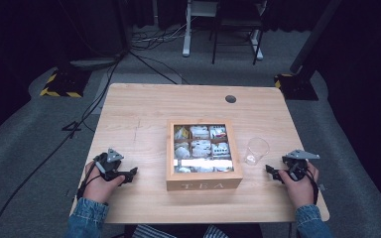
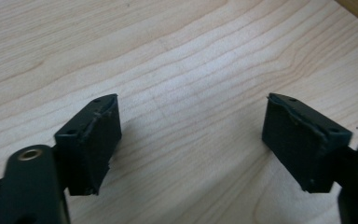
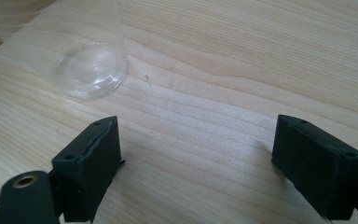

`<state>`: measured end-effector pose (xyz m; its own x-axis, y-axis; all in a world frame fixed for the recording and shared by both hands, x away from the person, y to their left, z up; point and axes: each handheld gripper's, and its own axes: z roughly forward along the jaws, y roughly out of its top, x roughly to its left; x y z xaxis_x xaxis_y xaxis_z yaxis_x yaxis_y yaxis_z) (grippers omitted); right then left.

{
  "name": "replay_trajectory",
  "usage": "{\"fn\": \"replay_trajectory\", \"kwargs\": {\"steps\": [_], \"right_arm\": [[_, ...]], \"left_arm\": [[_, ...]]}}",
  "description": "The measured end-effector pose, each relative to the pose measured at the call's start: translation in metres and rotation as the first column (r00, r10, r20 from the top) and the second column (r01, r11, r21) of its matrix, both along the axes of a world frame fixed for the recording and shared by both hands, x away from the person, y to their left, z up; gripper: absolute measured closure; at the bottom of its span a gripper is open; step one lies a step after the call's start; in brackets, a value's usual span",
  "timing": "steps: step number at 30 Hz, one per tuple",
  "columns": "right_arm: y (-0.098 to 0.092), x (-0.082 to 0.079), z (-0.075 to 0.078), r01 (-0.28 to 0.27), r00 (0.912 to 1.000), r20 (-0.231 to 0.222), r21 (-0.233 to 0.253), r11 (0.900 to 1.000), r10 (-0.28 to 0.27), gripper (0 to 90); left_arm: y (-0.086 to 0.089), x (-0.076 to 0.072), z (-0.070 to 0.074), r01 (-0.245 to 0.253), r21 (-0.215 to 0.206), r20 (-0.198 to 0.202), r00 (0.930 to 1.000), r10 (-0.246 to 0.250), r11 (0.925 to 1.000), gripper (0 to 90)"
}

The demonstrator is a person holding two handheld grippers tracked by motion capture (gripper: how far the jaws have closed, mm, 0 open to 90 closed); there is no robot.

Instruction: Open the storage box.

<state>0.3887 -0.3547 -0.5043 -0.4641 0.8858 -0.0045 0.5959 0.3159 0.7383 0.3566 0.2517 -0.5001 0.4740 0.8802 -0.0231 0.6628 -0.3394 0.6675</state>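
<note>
A wooden tea box point(image 1: 203, 184) marked TEA stands mid-table, its glass lid down over compartments of tea bags point(image 1: 201, 147). Right of it stands a clear plastic cup point(image 1: 256, 150), upright and empty; the same cup point(image 3: 81, 56) rises at the upper left of the right gripper view. My left gripper point(image 1: 130, 173) rests on the table left of the box, open, jaws wide over bare wood point(image 2: 191, 135). My right gripper point(image 1: 272, 171) rests right of the box, just in front of the cup, open with nothing between its jaws point(image 3: 196, 163).
The light wooden table point(image 1: 144, 114) has a round cable hole point(image 1: 230, 98) near its back edge. Cables point(image 1: 54, 144) trail over the grey floor at the left. A white desk leg point(image 1: 186, 29) and dark stands are behind the table.
</note>
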Motion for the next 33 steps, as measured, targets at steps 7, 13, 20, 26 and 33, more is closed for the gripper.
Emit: {"fn": "replay_trajectory", "kwargs": {"steps": [7,13,20,26,33], "right_arm": [[0.0,0.0,0.0,0.0,1.0,0.0,0.0,1.0,0.0,15.6],[0.0,0.0,0.0,0.0,1.0,0.0,-0.001,1.0,0.0,15.6],[0.0,0.0,0.0,0.0,1.0,0.0,-0.001,1.0,0.0,15.6],[0.0,0.0,0.0,0.0,1.0,0.0,-0.001,1.0,0.0,15.6],[0.0,0.0,0.0,0.0,1.0,0.0,0.0,1.0,0.0,15.6]], "left_arm": [[-0.002,-0.006,0.025,0.005,-0.031,0.063,0.998,-0.003,0.9995,23.3],[-0.012,-0.017,0.047,0.045,-0.063,0.085,0.9956,-0.04,0.997,25.2],[-0.019,-0.023,0.057,0.066,-0.064,0.084,0.9946,-0.06,0.9958,25.8],[-0.028,-0.032,0.067,0.085,-0.055,0.103,0.9915,-0.079,0.9949,26.4],[-0.052,-0.045,0.075,0.169,-0.084,0.11,0.981,-0.16,0.982,26.8]]}}
